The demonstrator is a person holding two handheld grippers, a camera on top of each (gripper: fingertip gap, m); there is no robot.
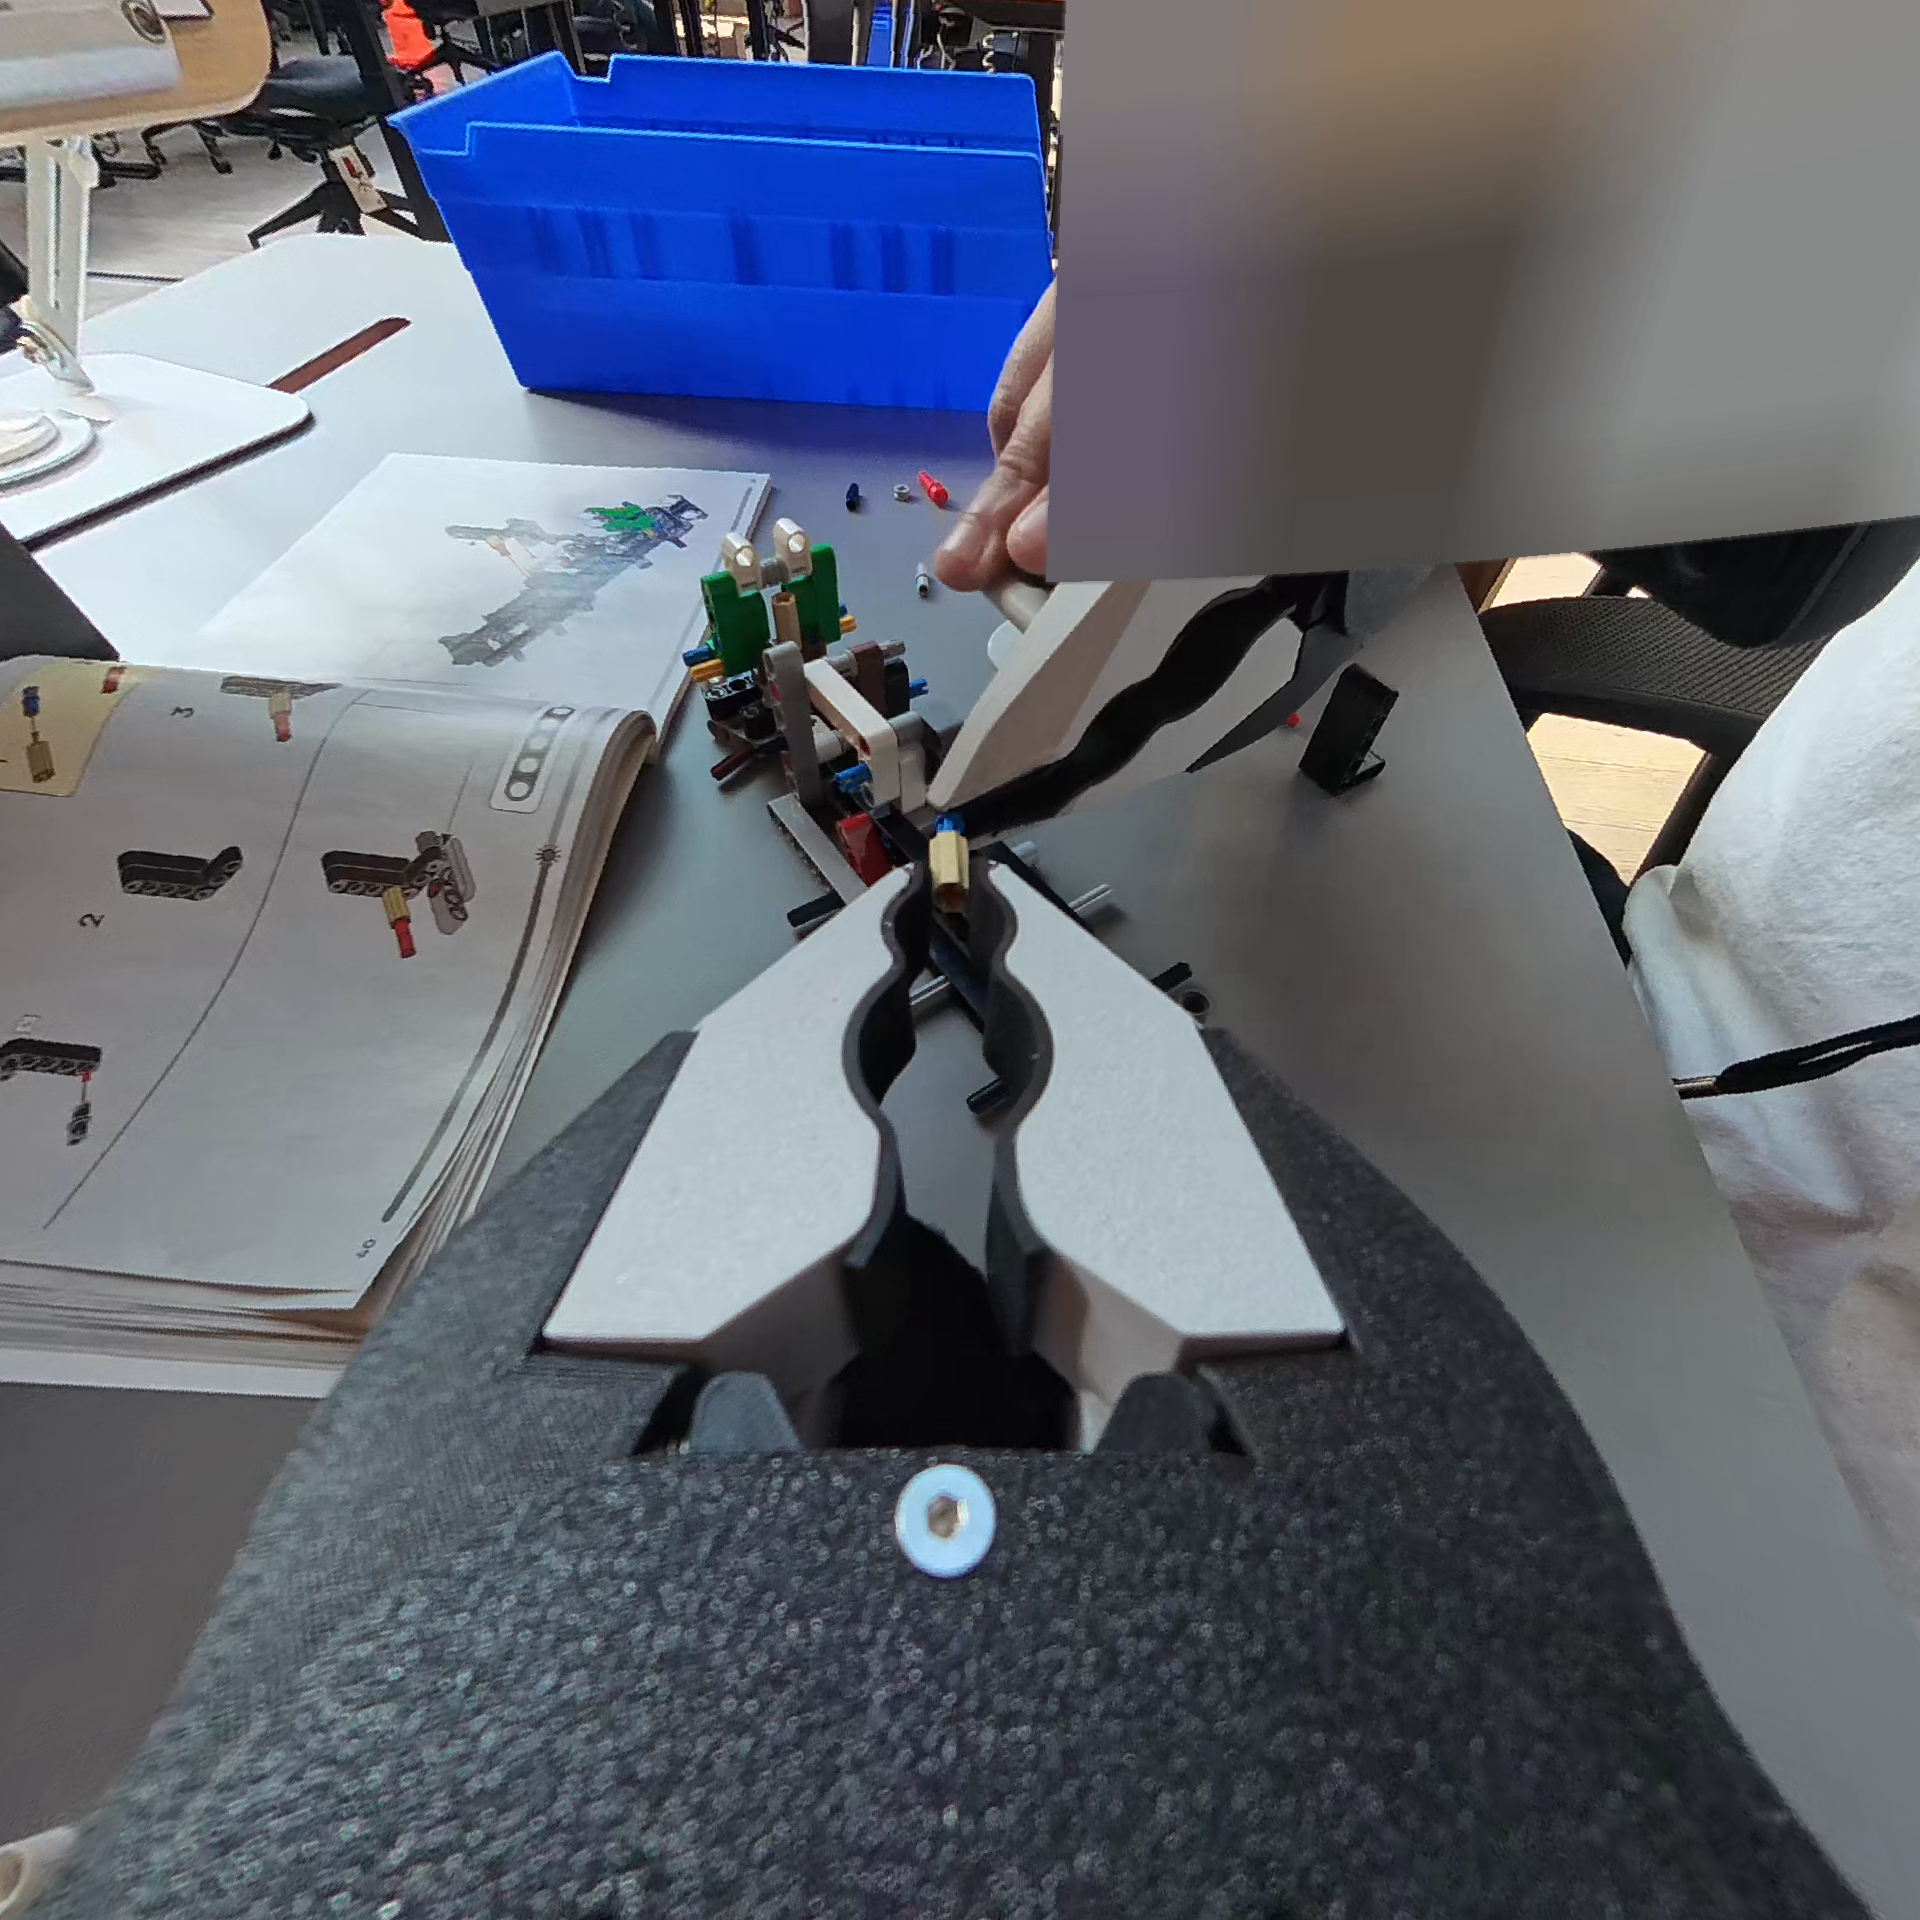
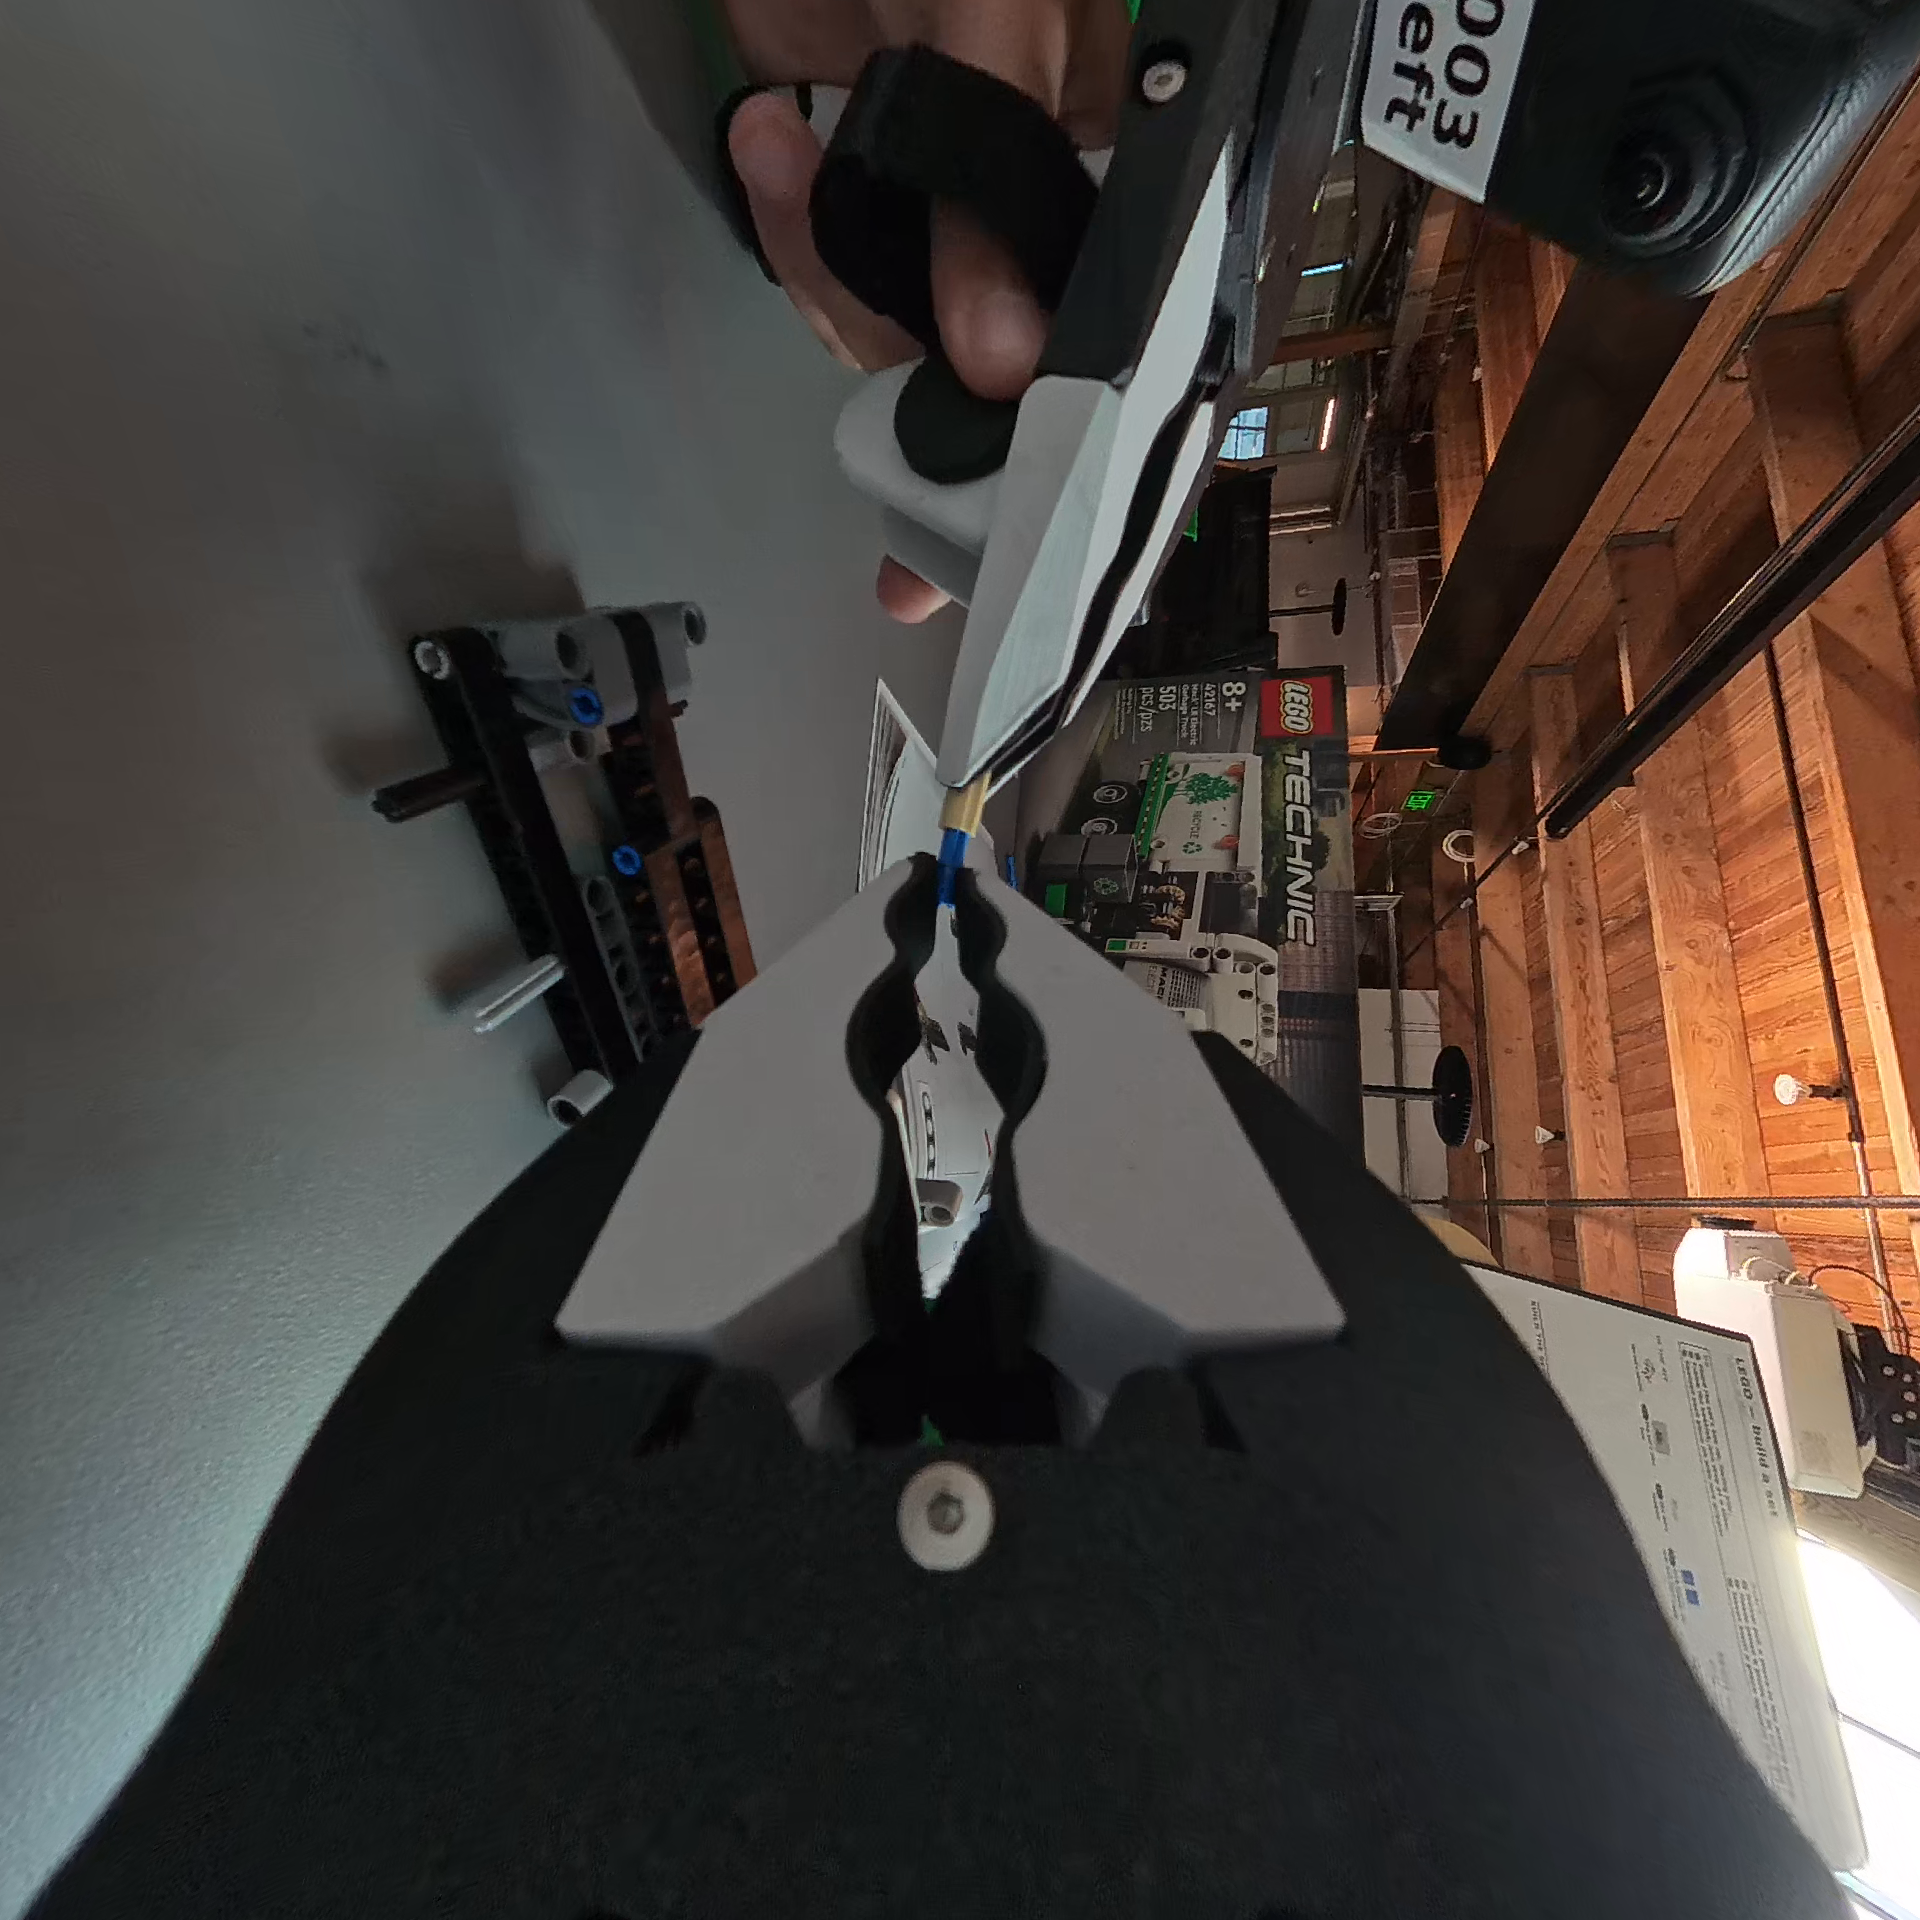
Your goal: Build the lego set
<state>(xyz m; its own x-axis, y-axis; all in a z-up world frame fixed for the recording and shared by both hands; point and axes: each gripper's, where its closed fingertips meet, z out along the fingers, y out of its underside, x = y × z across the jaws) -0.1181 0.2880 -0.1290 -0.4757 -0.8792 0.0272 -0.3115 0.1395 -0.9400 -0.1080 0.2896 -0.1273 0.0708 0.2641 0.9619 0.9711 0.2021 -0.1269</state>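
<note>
Tip-to-tip, left tool (image 1: 948,883) pinching tan connector (image 1: 948,871) — right tool (image 2: 948,883) gripping blue pin (image 2: 948,868)

Bright daylight, soft shadows; wide-angle bending at edges, window glare lower right, near foreground slightly blurred.

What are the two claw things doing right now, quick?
Left gripper: shut on the tan connector.
Right gripper: shut on the blue pin that sticks out of that same connector.
</note>
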